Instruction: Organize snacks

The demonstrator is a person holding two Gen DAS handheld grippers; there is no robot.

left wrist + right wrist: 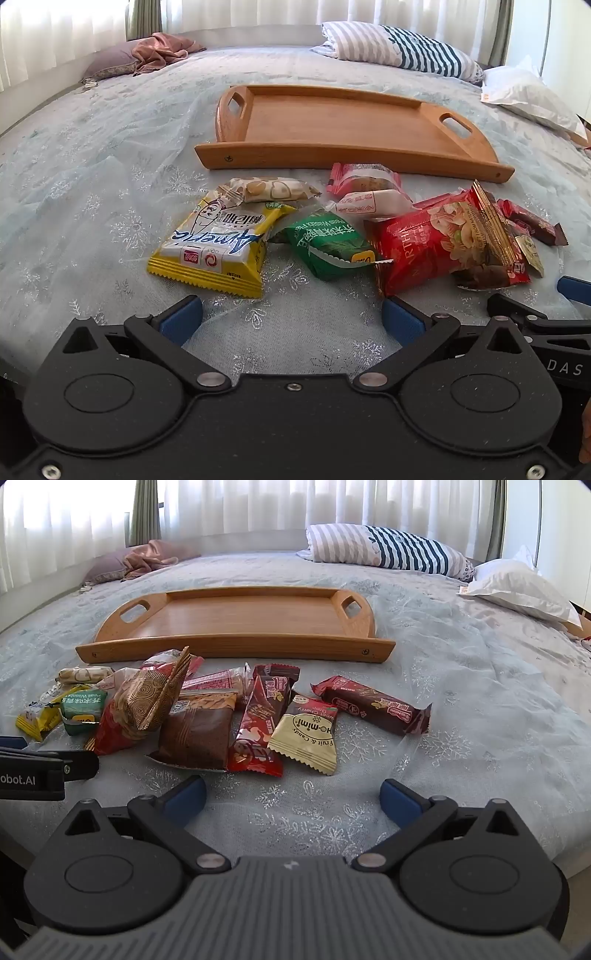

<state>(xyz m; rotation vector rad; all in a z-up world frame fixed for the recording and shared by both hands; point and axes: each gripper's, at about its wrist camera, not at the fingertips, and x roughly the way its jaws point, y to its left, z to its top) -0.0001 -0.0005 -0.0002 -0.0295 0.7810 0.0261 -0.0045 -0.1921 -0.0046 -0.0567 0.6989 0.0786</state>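
A pile of snack packets lies on the bed in front of an empty wooden tray (pixel 343 123) (pixel 236 618). In the left wrist view I see a yellow packet (pixel 218 245), a green packet (pixel 327 242), a red nut bag (pixel 439 240) and a pink packet (pixel 364 177). In the right wrist view I see a brown cake packet (pixel 195 734), a cream candy packet (pixel 306 733) and a dark red bar (pixel 373 705). My left gripper (pixel 291 319) is open and empty just short of the pile. My right gripper (pixel 291 799) is open and empty, just short of the candy packet.
The bed has a pale blue snowflake cover (pixel 92 206). A striped pillow (pixel 399 48), a white pillow (pixel 528 96) and a pink cloth (pixel 159 50) lie at the far side. The left gripper's body (pixel 40 771) shows at the left edge of the right wrist view.
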